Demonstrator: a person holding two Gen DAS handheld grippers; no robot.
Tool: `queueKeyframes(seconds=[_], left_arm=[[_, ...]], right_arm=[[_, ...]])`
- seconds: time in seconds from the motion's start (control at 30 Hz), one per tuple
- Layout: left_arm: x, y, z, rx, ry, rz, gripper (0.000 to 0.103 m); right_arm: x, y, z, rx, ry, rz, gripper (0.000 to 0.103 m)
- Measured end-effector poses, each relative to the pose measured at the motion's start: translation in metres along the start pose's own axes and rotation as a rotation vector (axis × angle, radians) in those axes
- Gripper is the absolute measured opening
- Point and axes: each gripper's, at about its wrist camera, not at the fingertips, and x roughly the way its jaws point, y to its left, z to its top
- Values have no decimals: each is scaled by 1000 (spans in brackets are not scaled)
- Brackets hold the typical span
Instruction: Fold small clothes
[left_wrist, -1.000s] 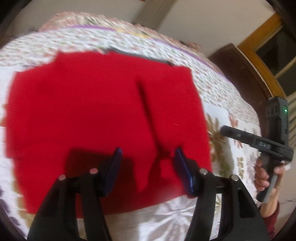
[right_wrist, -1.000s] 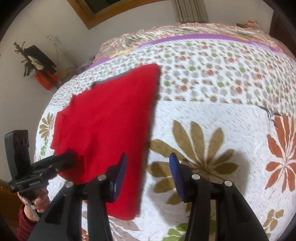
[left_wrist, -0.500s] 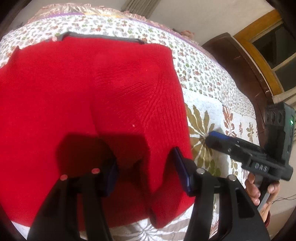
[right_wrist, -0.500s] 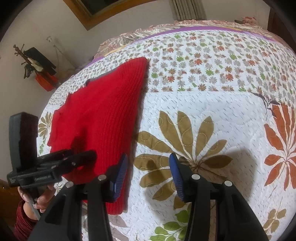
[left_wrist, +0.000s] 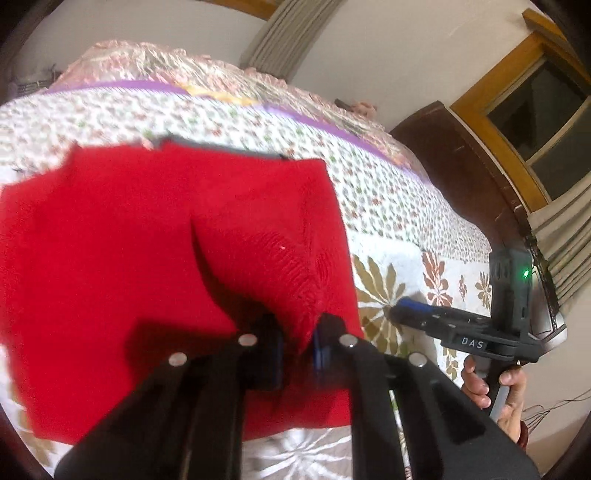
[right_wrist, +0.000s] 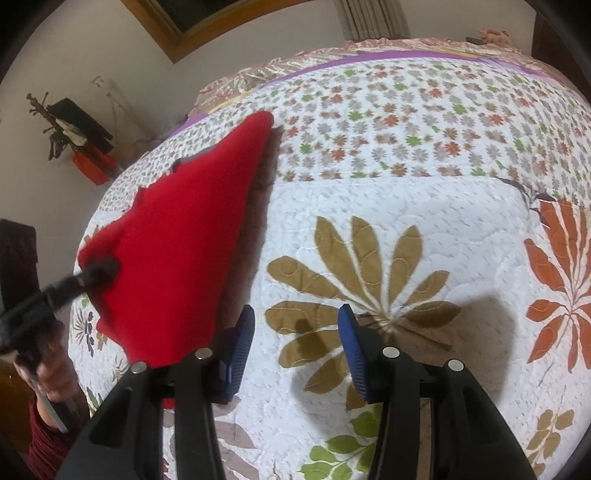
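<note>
A red knitted garment (left_wrist: 155, 258) lies on a flowered quilt (left_wrist: 388, 206). My left gripper (left_wrist: 297, 350) is shut on a pinched fold of the red garment near its right edge, and that edge is lifted off the quilt. In the right wrist view the raised garment (right_wrist: 177, 251) stands like a tent at the left, with the left gripper (right_wrist: 99, 271) blurred at its near corner. My right gripper (right_wrist: 295, 343) is open over the quilt (right_wrist: 406, 206), just right of the garment, holding nothing. It also shows in the left wrist view as the right gripper (left_wrist: 402, 308).
A dark wooden headboard (left_wrist: 461, 177) and a wood-framed window (left_wrist: 546, 122) stand at the right of the bed. A wall shelf with dark and orange items (right_wrist: 77, 140) hangs at the left. A hand (left_wrist: 495, 391) holds the right gripper's handle.
My left gripper closed on the red garment and lifted its right side up. The right gripper stayed open and shifted little over the quilt.
</note>
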Motion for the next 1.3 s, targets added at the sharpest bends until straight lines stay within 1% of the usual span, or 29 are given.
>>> queueKeyframes(seconds=[0.1, 0.27, 0.37, 0.53, 0.6, 0.7, 0.77, 0.8, 0.83, 0.87, 0.9, 0.97, 1.03, 1.13, 1.2, 1.3], left_arm=[[-23, 28, 9, -25, -8, 19, 11], [-62, 81, 18, -74, -26, 89, 11], [-80, 111, 20, -115, -30, 113, 11], [-112, 149, 20, -161, -67, 143, 11], [-111, 156, 17, -167, -63, 164, 12], [-98, 173, 7, -178, -15, 207, 12], [-86, 184, 0, -187, 12, 234, 14], [-82, 188, -2, -195, 20, 233, 15], [-81, 190, -4, -200, 11, 224, 18], [-84, 189, -4, -202, 0, 211, 23], [-88, 187, -5, -207, -13, 183, 28], [-99, 184, -9, -204, -50, 111, 44], [-105, 177, -14, -175, -72, 79, 54], [-104, 170, -23, -150, -85, 47, 55], [-102, 168, -28, -142, -100, 15, 55], [-101, 162, -35, -102, -134, -19, 55]], right_arm=[[7, 12, 1, -23, 10, 6, 48], [24, 34, 1, -59, 37, 26, 48], [33, 48, -1, -90, 55, 36, 48], [44, 75, -5, -156, 75, 38, 48], [47, 84, -7, -180, 81, 36, 48], [52, 97, -9, -212, 86, 28, 48], [54, 103, -9, -222, 92, 33, 48], [56, 106, -10, -228, 98, 37, 48], [57, 109, -11, -232, 100, 41, 48], [58, 112, -12, -236, 102, 46, 48], [60, 117, -14, -243, 105, 54, 48], [61, 124, -17, -257, 106, 62, 49], [64, 128, -19, -264, 110, 68, 50], [69, 132, -21, -258, 117, 78, 50], [70, 134, -23, -259, 122, 78, 50], [71, 134, -25, -261, 128, 70, 50]])
